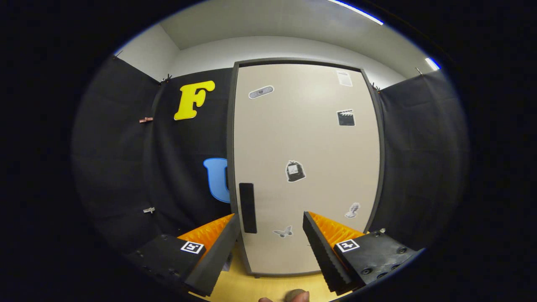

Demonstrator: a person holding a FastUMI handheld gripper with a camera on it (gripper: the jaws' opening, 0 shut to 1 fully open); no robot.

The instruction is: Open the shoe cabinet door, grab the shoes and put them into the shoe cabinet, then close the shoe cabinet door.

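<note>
While tool (pixel 268 235) gapes wide w/ nothing held, shoe cabinet door (pixel 306 167) shut ahead, wood floor (pixel 260 287), black cloth walls.

The tall beige shoe cabinet (pixel 306 167) stands upright at twelve o'clock beyond the spread, empty fingers of the gripper (pixel 270 226), its stickered door (pixel 310 138) closed, a dark handle (pixel 247 207) low at its nine o'clock edge.
</note>
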